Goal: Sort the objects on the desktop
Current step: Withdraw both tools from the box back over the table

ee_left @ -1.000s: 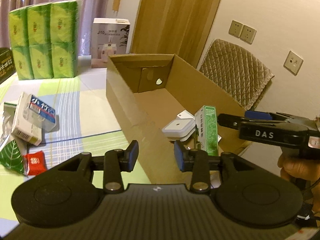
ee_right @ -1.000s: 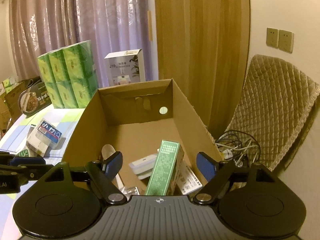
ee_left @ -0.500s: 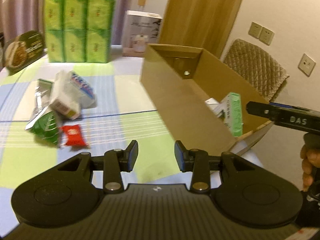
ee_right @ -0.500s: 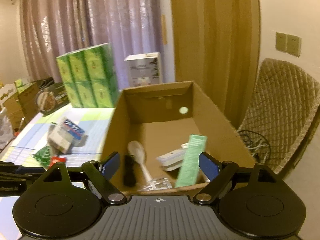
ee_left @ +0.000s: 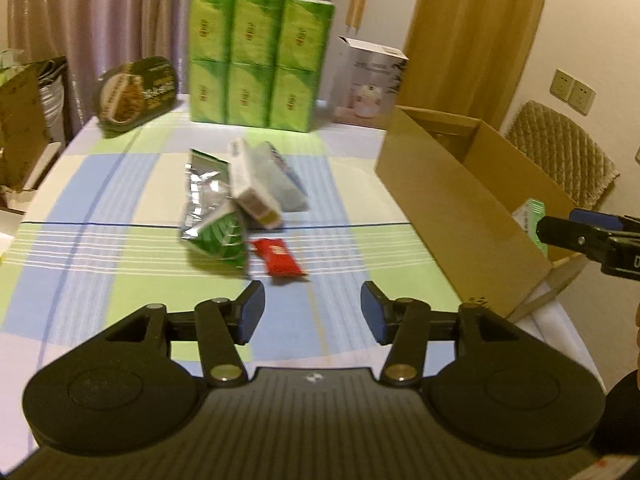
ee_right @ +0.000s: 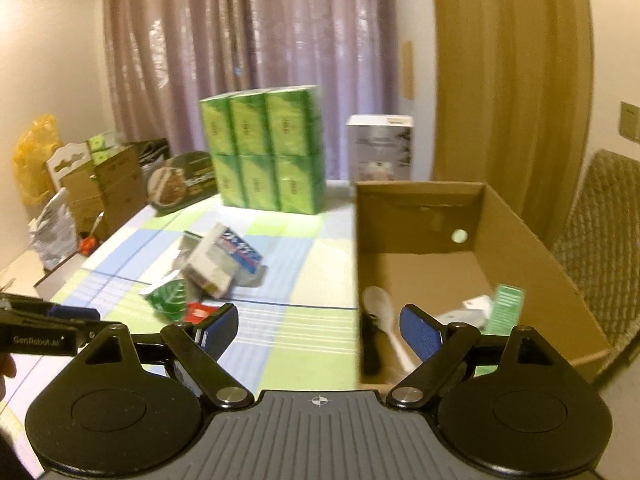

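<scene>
Loose items lie in a pile on the checked tablecloth: a white box [ee_left: 256,188], a silver and green pouch [ee_left: 218,232], a red packet [ee_left: 280,258] and a clear bag with a blue label [ee_left: 282,176]. My left gripper [ee_left: 312,310] hovers just short of the red packet, its jaws opening with nothing between them. The open cardboard box [ee_left: 452,196] stands at the table's right end. It holds a white spoon [ee_right: 384,312], a green carton [ee_right: 506,308] and a white device [ee_right: 476,306]. My right gripper [ee_right: 320,326] is over the box's near left corner, jaws opening and empty.
A block of green tissue packs [ee_left: 260,64], a white appliance box [ee_left: 370,80] and an oval food tin [ee_left: 136,96] stand along the table's far side. A quilted chair [ee_left: 560,152] is behind the cardboard box. Cartons and bags [ee_right: 104,184] crowd the left.
Both grippers have swung left, away from the cardboard box and toward the pile on the table. The left jaws have spread much wider; the right jaws a little wider.
</scene>
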### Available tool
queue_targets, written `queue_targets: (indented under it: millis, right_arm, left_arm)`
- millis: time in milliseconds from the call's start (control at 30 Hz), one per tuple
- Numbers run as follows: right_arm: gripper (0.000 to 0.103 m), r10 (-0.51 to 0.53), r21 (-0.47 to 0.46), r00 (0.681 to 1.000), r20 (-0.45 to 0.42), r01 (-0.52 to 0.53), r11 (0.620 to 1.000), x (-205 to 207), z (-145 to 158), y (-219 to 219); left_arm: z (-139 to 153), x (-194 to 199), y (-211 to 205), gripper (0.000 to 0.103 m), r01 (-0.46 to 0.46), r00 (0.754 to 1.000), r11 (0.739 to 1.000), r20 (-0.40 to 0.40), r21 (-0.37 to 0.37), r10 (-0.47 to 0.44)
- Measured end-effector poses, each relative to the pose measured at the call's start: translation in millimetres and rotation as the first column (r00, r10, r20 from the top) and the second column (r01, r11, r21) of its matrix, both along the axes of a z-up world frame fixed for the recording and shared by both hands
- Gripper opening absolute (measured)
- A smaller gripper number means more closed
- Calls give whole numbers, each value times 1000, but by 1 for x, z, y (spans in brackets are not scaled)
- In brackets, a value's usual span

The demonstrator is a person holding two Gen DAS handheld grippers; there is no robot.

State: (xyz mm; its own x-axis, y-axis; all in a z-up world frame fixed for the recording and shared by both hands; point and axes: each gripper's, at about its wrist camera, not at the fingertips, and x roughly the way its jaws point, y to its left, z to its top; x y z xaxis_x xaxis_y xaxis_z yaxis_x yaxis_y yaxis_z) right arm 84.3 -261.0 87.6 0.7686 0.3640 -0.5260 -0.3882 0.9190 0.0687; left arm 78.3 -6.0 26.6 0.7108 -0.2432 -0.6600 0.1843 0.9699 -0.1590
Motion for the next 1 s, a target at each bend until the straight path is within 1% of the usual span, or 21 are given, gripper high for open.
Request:
queue_targets:
  millis: [100,233,300,500,733,867,1000]
  right_arm:
    - [86,29,-7,1000,1,-29,1000,-2,1,15]
    - [87,67,-19,998,4,-67,998,-5,2,35]
    - [88,83,-21,997,3,-83,996,-6,1,44]
    - [89,118,-16,993,-18,-118,993,-7,-6,67]
    - [91,155,-23,987,-49,-156,988,-6,-19,87]
    - [92,165,-25,984,-62,-167,986,-5,-24,94]
    - [92,169,-33,983,-76,-172,985,0,-30,99]
  left_arm:
    - [2,-2,15,56,-15,1000,1000,8,8,15]
    - [4,-4,34,61,-37,999,999,16,13,37]
    - [4,-4,42,65,-42,999,999,14,23,42]
    - [3,-6,61,69,-66,998,997,5,50,66]
    - [0,-4,79,73,-105,994,993,-2,52,105]
    - [-4,-1,84,78,-109,994,992,-10,55,110]
    - [-11,6,87,79,-107,994,992,-20,62,109]
